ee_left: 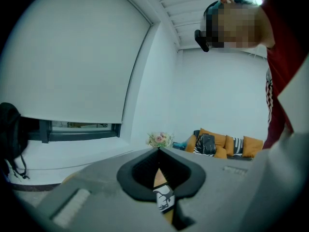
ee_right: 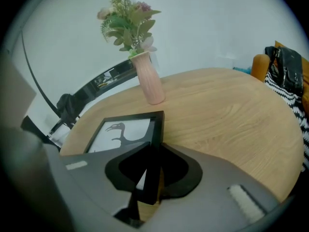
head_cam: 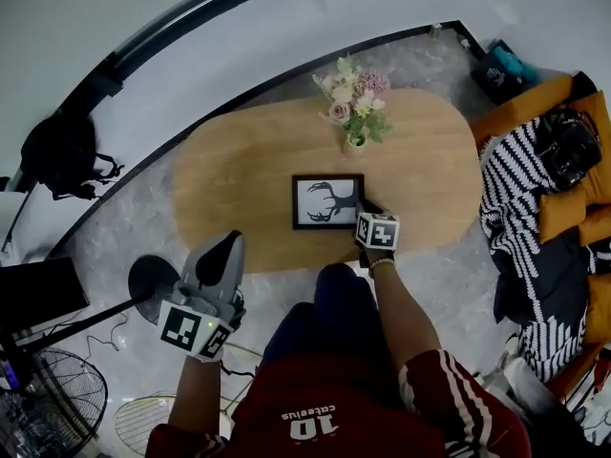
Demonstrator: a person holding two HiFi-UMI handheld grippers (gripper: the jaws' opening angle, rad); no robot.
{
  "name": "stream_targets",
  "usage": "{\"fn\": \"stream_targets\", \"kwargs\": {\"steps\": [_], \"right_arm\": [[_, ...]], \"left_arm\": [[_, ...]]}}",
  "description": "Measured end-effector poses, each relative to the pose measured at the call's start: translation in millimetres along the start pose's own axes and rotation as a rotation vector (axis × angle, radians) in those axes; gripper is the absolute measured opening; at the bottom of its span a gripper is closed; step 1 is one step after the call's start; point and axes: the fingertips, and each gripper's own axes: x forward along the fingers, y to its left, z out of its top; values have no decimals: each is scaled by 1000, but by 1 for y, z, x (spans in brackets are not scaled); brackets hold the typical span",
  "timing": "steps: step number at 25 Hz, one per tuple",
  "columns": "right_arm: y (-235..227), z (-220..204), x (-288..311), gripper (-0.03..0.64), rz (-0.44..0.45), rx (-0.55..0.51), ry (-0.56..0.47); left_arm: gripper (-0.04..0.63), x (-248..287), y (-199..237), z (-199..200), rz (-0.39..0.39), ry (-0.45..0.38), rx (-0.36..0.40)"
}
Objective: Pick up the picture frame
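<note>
Your picture frame [head_cam: 327, 201] lies flat at the middle of the oval wooden desk [head_cam: 239, 175], just below the vase of flowers [head_cam: 354, 113] in the head view. Your right gripper [ee_right: 156, 151] sits at the frame's lower right corner. In the right gripper view its jaws are closed onto the black right-hand rail, with the white print showing left of the rail and bare wood to its right. Your left gripper [head_cam: 229, 243] hangs off the desk edge at the lower left of the head view, jaws together with nothing in them, well apart from the frame

The step in hand looks like the lift itself, and the grip is the weak part. You hold a thin rail near one corner, so the frame's weight will likely try to swing it down around the jaws. Pinch firmly, and check that the rail sits deep between the pads rather than at the tips before you raise it. Lift slowly and straight up, letting the left edge leave the wood last, and tilt your wrist with it so it doesn't twist loose. Stay clear of the vase toward the top of the head view; it stands near and looks easy to tip. If the frame sags, your left gripper is free to steady the left rail
</note>
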Motion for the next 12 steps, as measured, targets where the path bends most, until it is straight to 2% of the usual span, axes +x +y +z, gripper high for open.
{"fn": "stream_targets", "kwargs": {"steps": [7,12], "right_arm": [[5,6,-27,63,-11,1,-5],[14,27,-72,63,1,16,-20]], "left_arm": [[3,-16,-4,26,20,25,2],[3,-33,-15,62,39,32,-20]]}}
